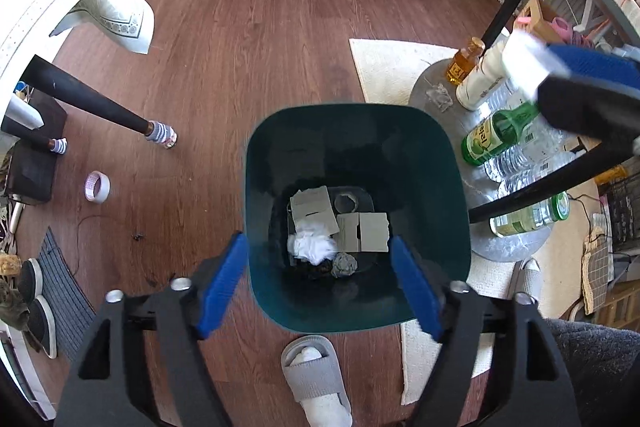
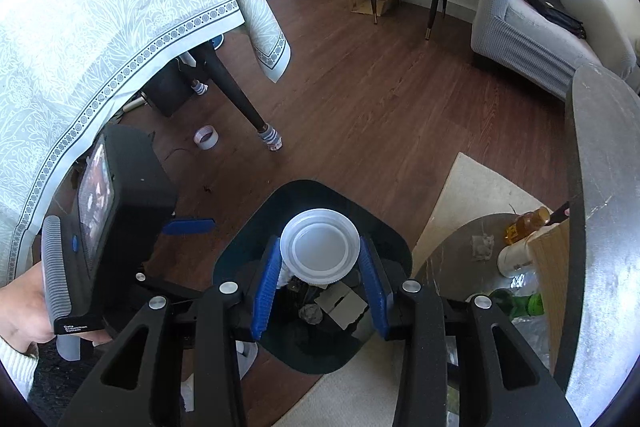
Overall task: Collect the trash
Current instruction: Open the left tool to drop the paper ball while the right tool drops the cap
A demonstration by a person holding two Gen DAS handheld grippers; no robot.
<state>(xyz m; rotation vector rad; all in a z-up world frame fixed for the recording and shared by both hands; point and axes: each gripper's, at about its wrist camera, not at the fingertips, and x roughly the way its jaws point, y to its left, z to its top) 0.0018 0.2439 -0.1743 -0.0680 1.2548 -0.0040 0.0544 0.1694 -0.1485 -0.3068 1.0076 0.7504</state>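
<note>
right claw [image 2: 320,279] holds white plastic cup [image 2: 319,251] by its sides above bin [image 2: 384,227] | light, thin-walled, crushable, slick: grip gently | left claw [image 1: 320,291] wide, empty, at 9 o'clock

Left tongs [image 1: 320,287] spread wide, right tongs [image 2: 320,279] clamped

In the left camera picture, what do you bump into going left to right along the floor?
Striped sock on the table leg → tape roll → green trash bin → orange bottle → green bottle
</note>
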